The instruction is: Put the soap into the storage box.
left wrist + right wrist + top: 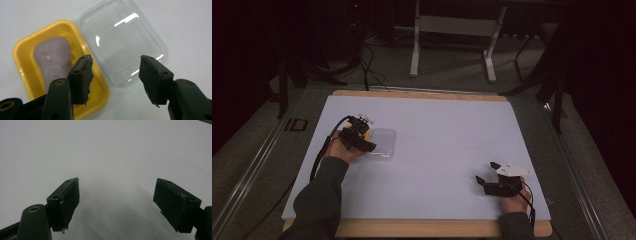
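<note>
A yellow soap tray [25,50] lies on the white sheet with a mauve soap bar [53,60] in it. Its clear plastic lid [122,42] rests upside-down right beside it, touching the tray's long side. My left gripper [116,60] hovers above both; its jaws stand apart, one over the tray, the other over the lid's edge, with nothing gripped. In the high view this gripper [368,134] is at the left, with the lid [383,142] to its right. My right gripper [487,171] rests near the front right, open [117,182] over bare sheet.
The white sheet [437,125] covers a wooden table whose edge [422,227] shows at the front. Cables trail from both grippers. Beyond the table stand a desk frame [452,45] and dark stands on the floor.
</note>
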Available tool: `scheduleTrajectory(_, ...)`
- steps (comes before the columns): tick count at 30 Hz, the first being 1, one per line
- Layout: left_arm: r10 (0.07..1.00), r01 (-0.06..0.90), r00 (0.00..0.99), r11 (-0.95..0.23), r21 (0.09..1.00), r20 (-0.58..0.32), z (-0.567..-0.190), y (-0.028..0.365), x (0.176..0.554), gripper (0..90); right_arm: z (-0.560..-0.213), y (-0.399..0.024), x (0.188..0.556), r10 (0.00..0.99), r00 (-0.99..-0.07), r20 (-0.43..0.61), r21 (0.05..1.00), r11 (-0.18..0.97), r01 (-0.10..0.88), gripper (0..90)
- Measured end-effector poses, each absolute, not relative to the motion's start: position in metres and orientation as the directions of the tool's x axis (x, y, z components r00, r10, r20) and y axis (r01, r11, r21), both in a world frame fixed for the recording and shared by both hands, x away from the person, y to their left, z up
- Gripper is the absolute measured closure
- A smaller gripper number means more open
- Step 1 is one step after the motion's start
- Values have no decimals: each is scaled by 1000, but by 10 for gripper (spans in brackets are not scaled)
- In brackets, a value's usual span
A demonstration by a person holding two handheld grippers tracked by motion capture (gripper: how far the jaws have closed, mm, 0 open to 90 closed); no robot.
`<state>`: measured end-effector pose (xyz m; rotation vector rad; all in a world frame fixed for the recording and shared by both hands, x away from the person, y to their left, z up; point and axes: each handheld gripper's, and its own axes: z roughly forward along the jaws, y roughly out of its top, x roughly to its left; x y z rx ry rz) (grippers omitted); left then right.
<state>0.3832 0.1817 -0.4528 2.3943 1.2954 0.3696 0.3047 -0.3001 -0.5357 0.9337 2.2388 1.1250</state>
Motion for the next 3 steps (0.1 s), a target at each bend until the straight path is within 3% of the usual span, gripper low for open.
scheduleTrajectory(3, 829, 723, 556, -515, 460, 55, -454, 174, 377, 445, -536, -300, 305, 743, -662, -97, 824, 433, 365, 206)
